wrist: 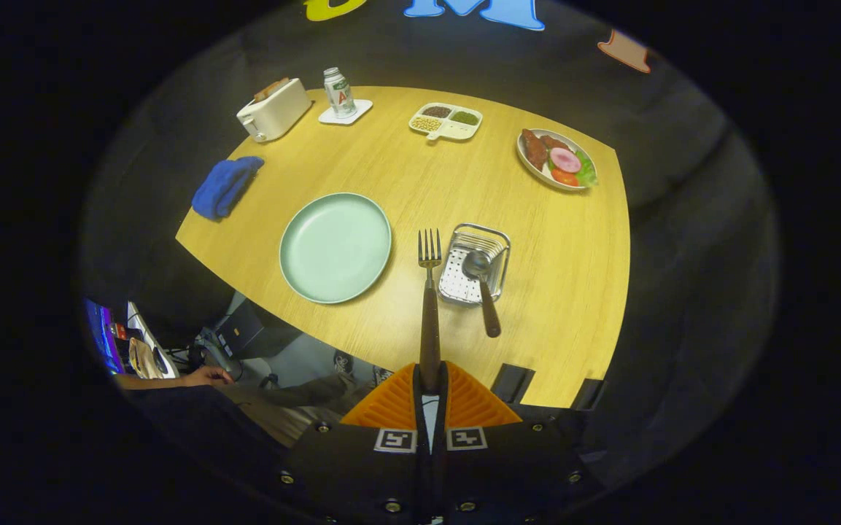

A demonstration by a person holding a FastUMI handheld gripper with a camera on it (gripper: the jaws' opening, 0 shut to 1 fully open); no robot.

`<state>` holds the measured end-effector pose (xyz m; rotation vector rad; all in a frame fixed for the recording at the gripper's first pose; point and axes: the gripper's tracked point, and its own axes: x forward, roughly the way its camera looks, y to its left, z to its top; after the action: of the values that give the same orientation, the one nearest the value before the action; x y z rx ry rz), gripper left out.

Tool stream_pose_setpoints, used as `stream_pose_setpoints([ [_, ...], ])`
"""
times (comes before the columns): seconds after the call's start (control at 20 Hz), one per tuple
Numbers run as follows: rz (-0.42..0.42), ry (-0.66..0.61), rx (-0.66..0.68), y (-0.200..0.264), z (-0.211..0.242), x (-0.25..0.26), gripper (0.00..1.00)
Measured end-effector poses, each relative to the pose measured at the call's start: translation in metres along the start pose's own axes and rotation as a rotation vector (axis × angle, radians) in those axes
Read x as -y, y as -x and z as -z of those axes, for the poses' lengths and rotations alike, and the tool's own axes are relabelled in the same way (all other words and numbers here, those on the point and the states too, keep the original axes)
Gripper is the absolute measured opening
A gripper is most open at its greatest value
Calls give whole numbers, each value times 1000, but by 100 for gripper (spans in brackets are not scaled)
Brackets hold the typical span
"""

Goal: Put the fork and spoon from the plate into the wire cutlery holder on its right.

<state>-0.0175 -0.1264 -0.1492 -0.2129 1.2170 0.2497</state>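
My gripper [430,379] is shut on the brown handle of the fork [429,292], which sticks out straight ahead with its tines up, held high over the wooden table [405,175]. The tines show between the pale green plate [335,246] and the wire cutlery holder [474,264]. The plate lies bare to the left of the fork. The spoon [483,283] rests in the holder, its bowl inside and its brown handle leaning out over the near rim. The orange fingers [391,405] press together around the fork's handle.
At the table's far side stand a white toaster [274,109], a can on a white coaster [340,93], a divided dish of beans [446,120] and a plate of food [556,159]. A blue cloth [225,187] lies at the left edge. A person's hand [205,375] rests below the table.
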Motion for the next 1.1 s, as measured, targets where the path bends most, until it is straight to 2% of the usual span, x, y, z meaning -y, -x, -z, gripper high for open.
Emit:
stream_pose_setpoints([
  [0.45, 28, -16, -87, -11, -3, 37, 1],
  [1.1, 16, 40, -217, -43, -16, 35, 1],
])
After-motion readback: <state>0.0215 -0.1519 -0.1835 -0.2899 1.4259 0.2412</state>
